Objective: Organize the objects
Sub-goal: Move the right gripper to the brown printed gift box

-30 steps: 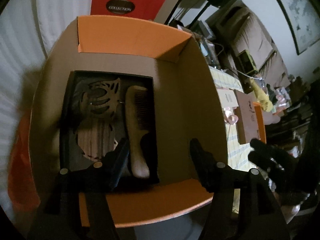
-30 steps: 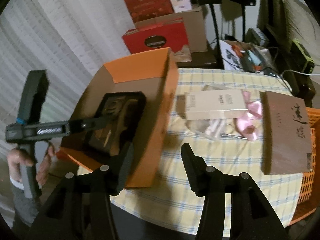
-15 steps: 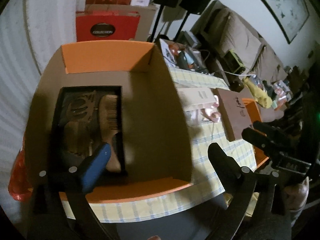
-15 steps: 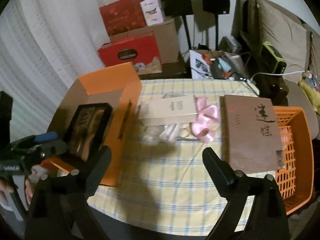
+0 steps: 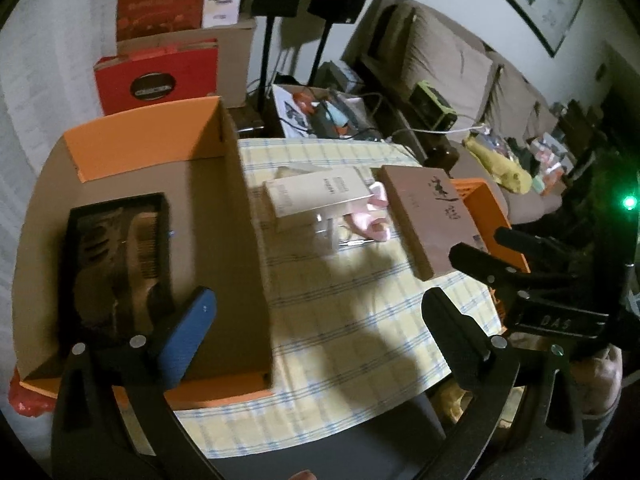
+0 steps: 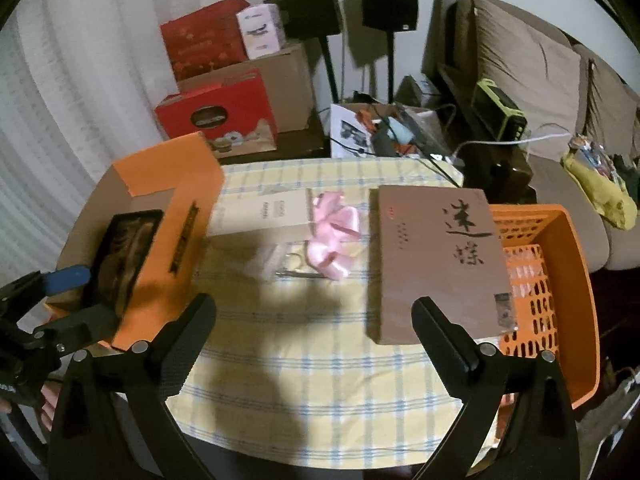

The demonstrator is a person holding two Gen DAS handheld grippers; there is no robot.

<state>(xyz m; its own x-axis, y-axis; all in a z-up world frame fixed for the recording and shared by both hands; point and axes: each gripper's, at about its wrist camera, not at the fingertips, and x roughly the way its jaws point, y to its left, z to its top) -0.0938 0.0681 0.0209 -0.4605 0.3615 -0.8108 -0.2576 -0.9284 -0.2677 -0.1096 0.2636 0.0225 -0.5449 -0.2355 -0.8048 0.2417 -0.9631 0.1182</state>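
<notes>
An open orange cardboard box (image 5: 140, 148) stands at the table's left with a black tray of wooden combs (image 5: 120, 256) inside it. My left gripper (image 5: 318, 300) hovers over the box's right wall and the tablecloth. Its jaws are opening and nothing is between them. My right gripper (image 6: 314, 304) hangs above the checked cloth in front of a pink ribbon bow (image 6: 332, 236). Its jaws are opening too, with nothing between them. A beige carton (image 6: 260, 216) lies beside the bow, and a brown box (image 6: 436, 256) rests partly on an orange basket (image 6: 560, 280).
A clear packet with a small metal tool (image 6: 288, 260) lies under the bow. Red boxes (image 6: 216, 116), speaker stands and a sofa (image 6: 540, 72) crowd the space behind the table. A person's hand (image 6: 46, 404) shows at the lower left.
Both grippers opened wide. The left one drew back and swung right, from over the comb tray to the box's right wall. The right one shifted right, off the orange box to mid-table.
</notes>
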